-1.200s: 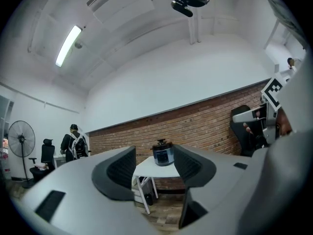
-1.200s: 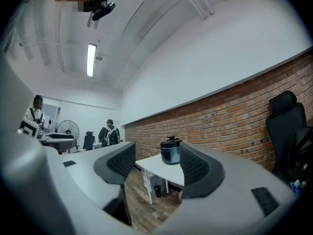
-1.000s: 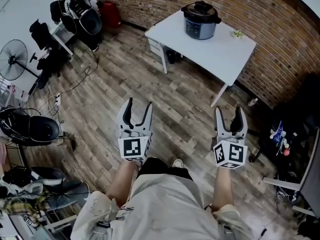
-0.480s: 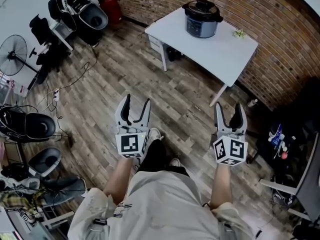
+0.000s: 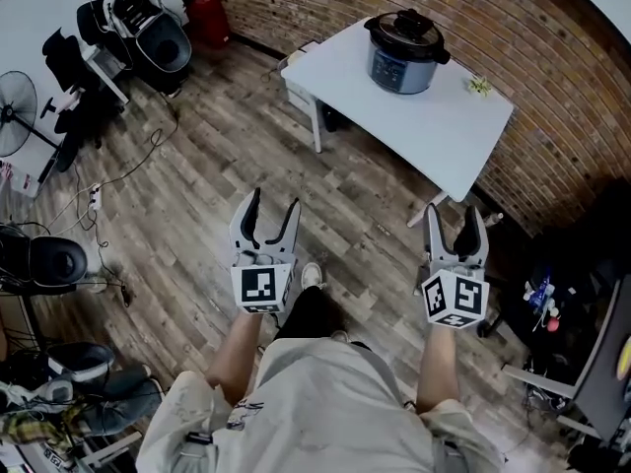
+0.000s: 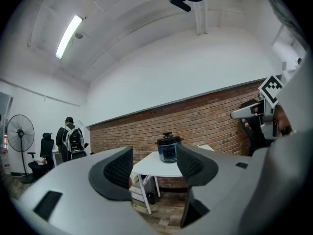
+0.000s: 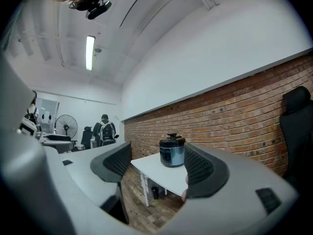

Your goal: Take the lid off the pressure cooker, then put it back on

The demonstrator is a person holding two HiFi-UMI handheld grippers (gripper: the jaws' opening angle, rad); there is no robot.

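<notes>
The dark pressure cooker [image 5: 405, 39], its black lid [image 5: 405, 22] on top, stands at the far end of a white table [image 5: 424, 116] against the brick wall. Both gripper views show the cooker [image 6: 167, 150] [image 7: 172, 152] small and distant between the jaws. My left gripper [image 5: 266, 211] and right gripper [image 5: 455, 221] are held level over the wooden floor, well short of the table, both open with nothing between the fingers.
A small green item [image 5: 480, 87] lies near the table's right corner. A fan [image 5: 12, 101], office chairs [image 5: 148, 23] and cables crowd the left side. Dark furniture and bottles [image 5: 547, 294] sit at the right. A person with a backpack [image 6: 73, 140] stands far off.
Both grippers have moved forward toward the table with the person's step. The table and cooker now sit closer and further right in the head view. Jaws stay as they were.
</notes>
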